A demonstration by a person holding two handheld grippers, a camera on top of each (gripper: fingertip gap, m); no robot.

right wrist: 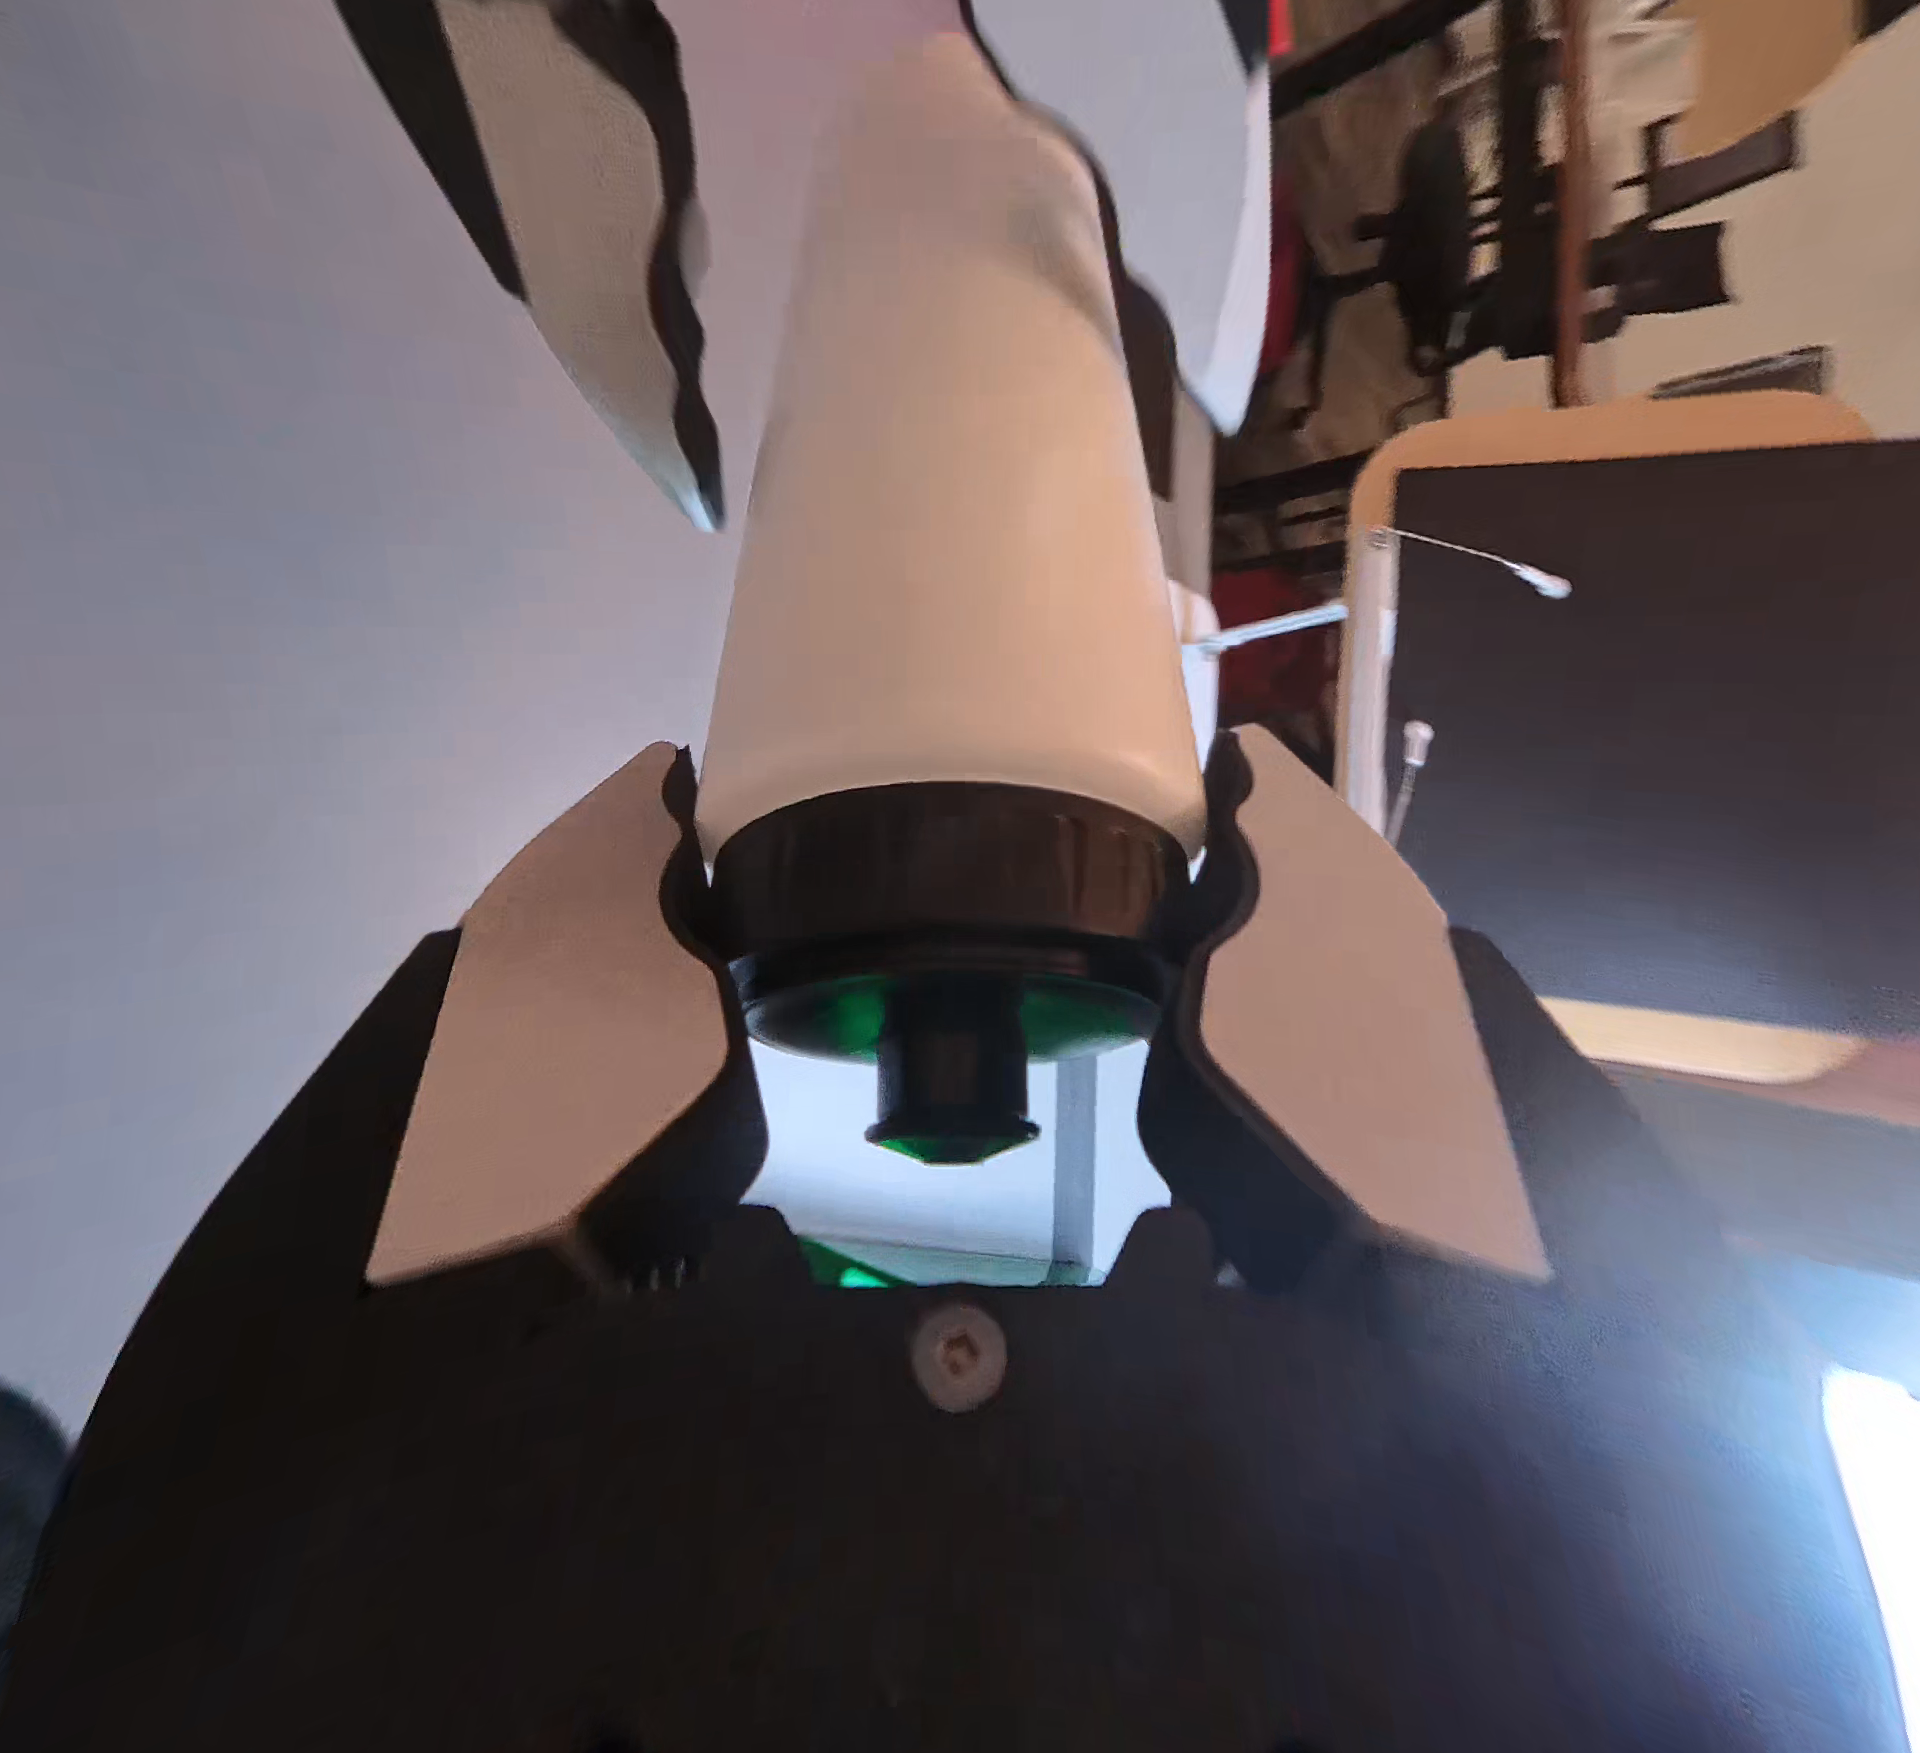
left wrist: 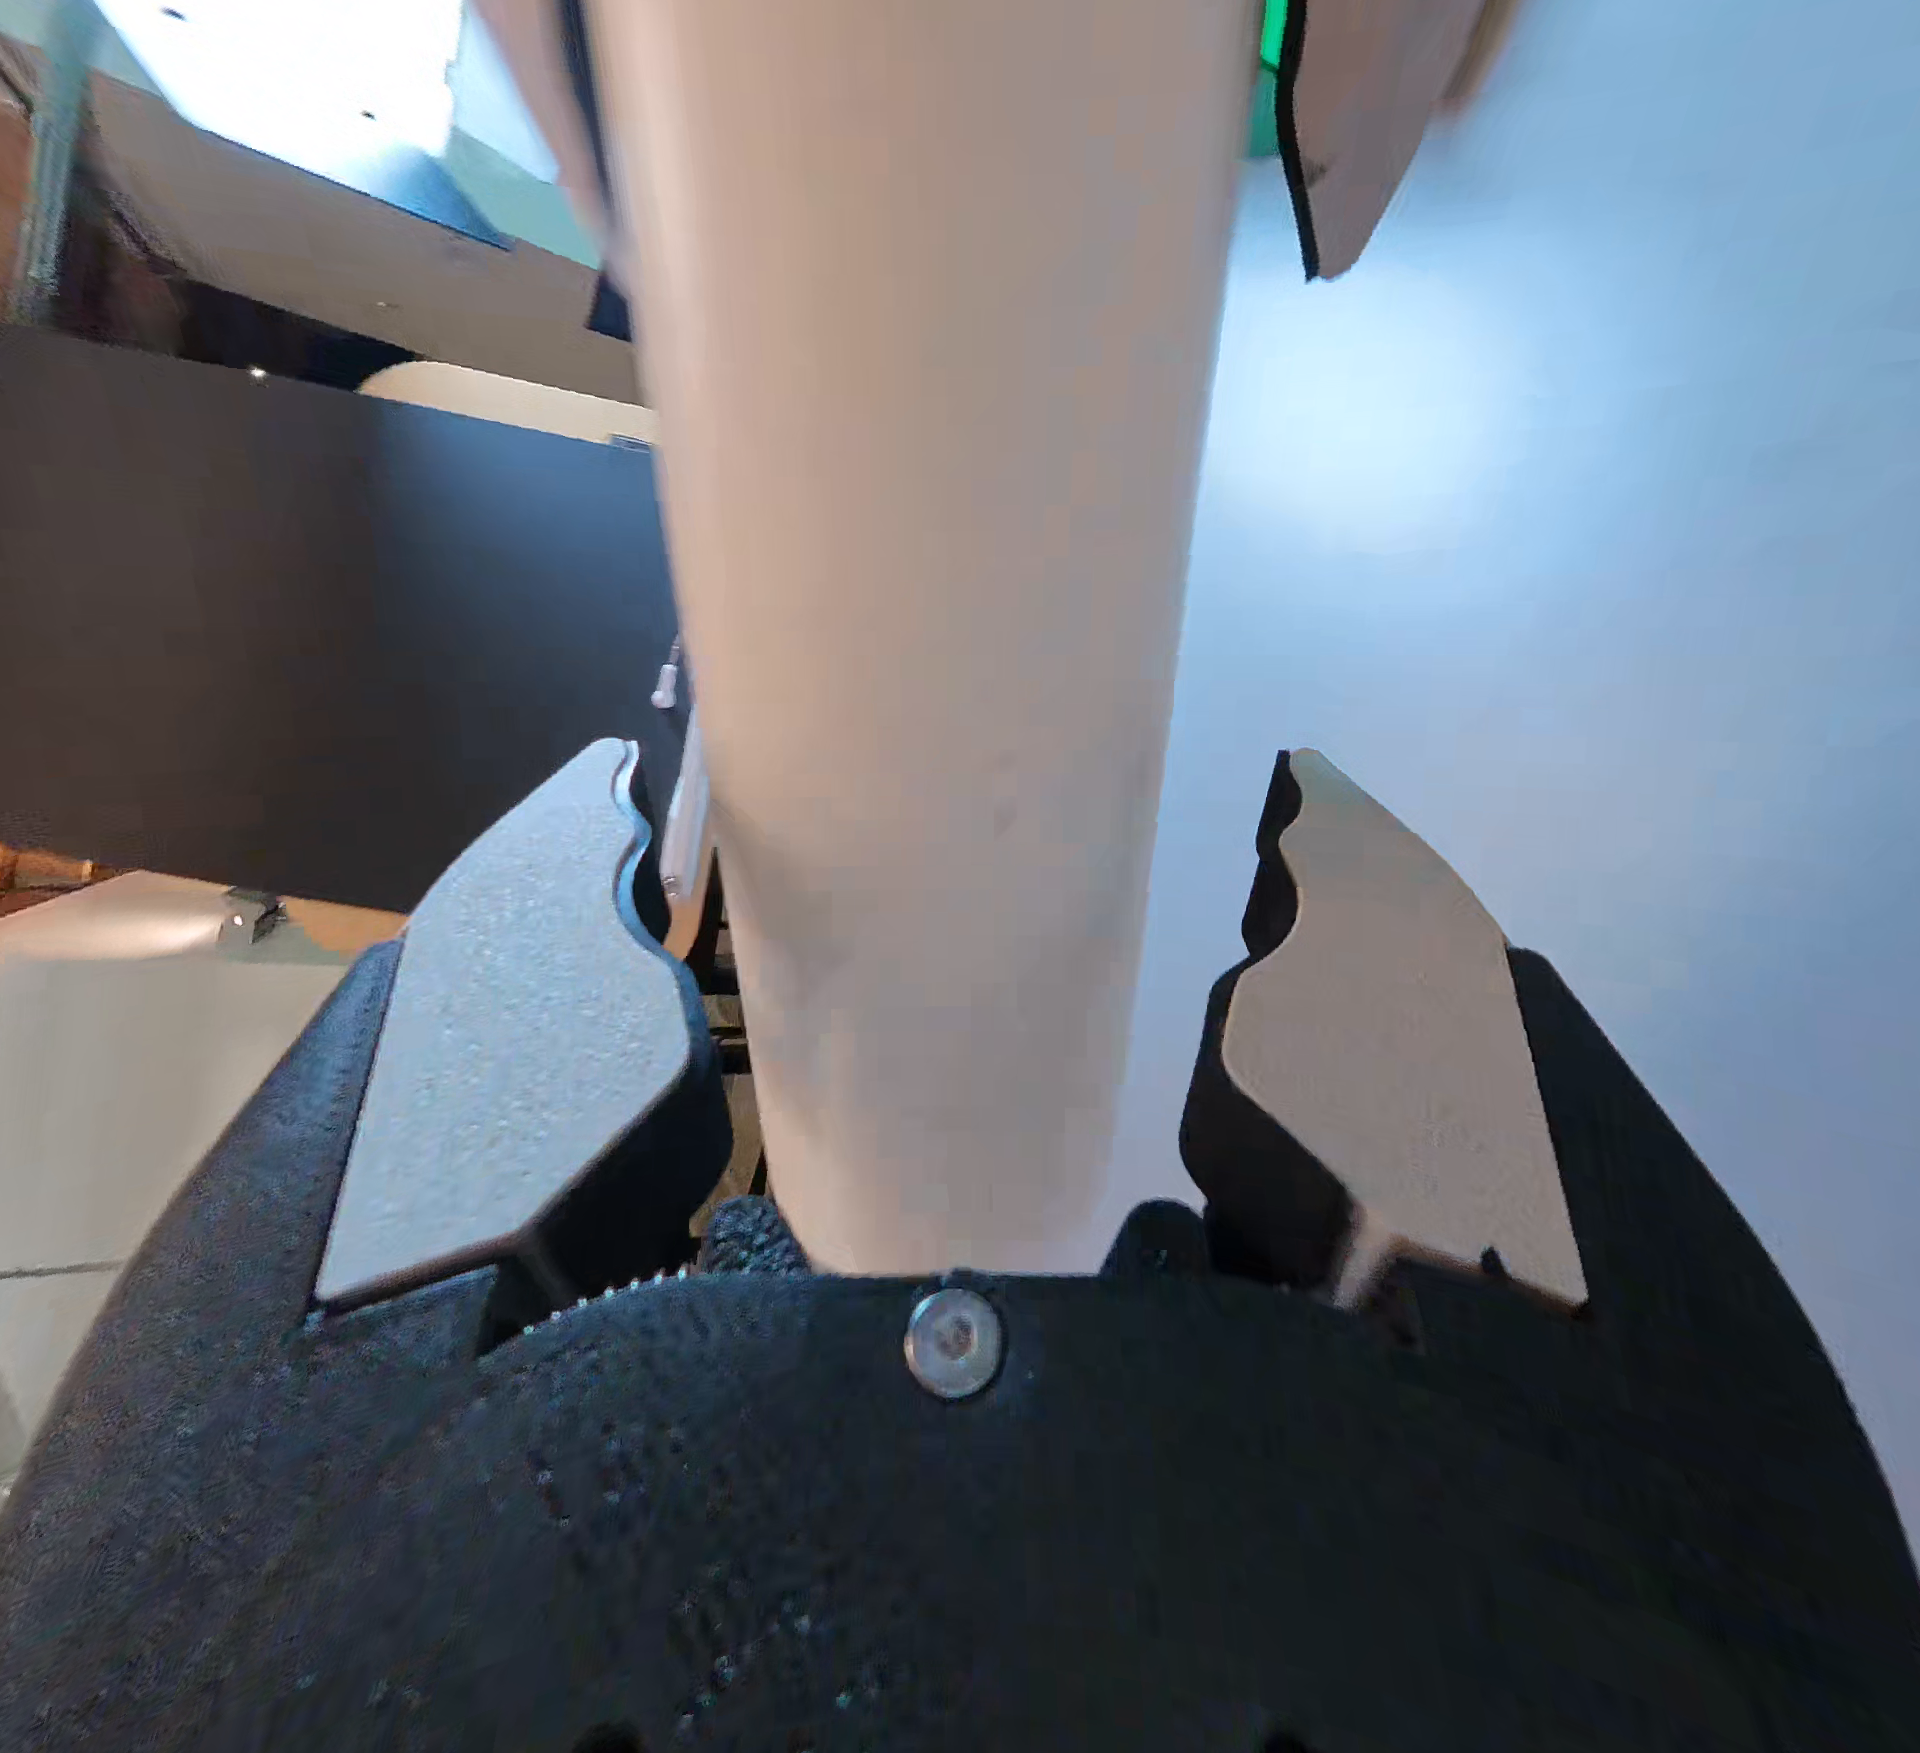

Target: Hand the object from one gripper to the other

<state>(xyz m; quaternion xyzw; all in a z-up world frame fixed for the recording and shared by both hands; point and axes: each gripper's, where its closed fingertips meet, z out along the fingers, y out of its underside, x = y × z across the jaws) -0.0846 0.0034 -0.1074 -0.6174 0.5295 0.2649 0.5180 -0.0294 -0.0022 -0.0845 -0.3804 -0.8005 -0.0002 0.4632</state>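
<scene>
We see a tall white bottle (right wrist: 951,498) stretched between the two tools, held up in the air against a plain pale wall (right wrist: 260,353). A dark panel with a pale rim (right wrist: 1662,716) stands off to the right in the right wrist view and to the left in the left wrist view.

The bottle is opaque, so we cannot tell whether anything is inside it. Its mouth is closed by a black screw cap (right wrist: 940,862) with a green-tinted top and a short black spout (right wrist: 951,1095) pointing back toward the right wrist camera.

The right tool (right wrist: 951,789) is clenched on the cap end: both its fingers press against the bottle where the white wall meets the black cap, one on each side.

The left tool (left wrist: 956,758) sits at the opposite end, around the bottle's base (left wrist: 935,1184), which reaches nearly to the tool's black body. Its jaws are released. In the left wrist view the right-hand finger (left wrist: 1382,1007) stands clearly apart from the white wall, and the left-hand finger (left wrist: 530,1007) lies just beside it; we cannot tell whether it touches.

In the left wrist view the right tool's fingers flank the far end, with the green of the cap showing between them.
</scene>
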